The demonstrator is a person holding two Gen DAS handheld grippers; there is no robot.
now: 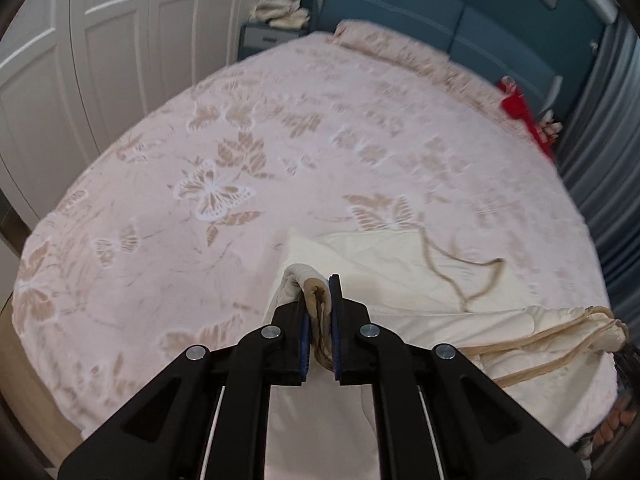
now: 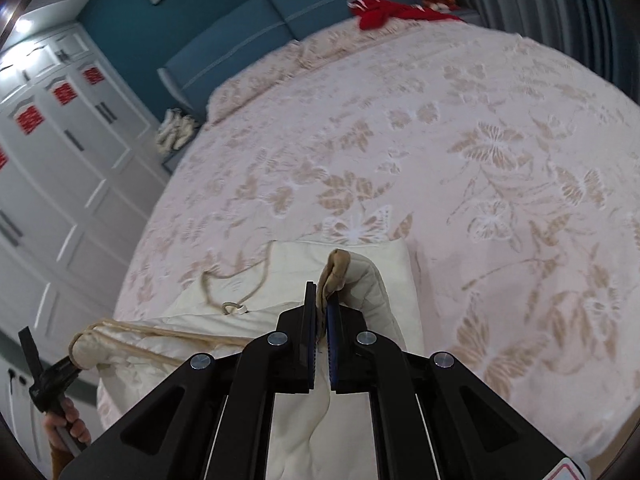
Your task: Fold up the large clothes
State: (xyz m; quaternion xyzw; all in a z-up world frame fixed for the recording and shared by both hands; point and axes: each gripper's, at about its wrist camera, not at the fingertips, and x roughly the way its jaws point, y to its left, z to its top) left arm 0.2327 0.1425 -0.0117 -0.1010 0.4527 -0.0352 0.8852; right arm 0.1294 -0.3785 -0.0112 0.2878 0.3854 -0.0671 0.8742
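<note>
The bedspread [image 1: 248, 152] is pale pink with tan leaves and white butterflies. The garment [image 1: 400, 264] at 6 o'clock is cream with tan trim. The headboard [image 2: 248, 36] at 12 o'clock is teal; the red cloth [image 2: 384, 12] lies beside it. The wardrobe [image 2: 60, 168] at 9 o'clock is white.

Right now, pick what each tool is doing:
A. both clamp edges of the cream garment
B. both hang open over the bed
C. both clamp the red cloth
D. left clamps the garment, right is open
A: the left tool and right tool are each shut on a bunched, tan-trimmed edge of the cream garment.
</note>
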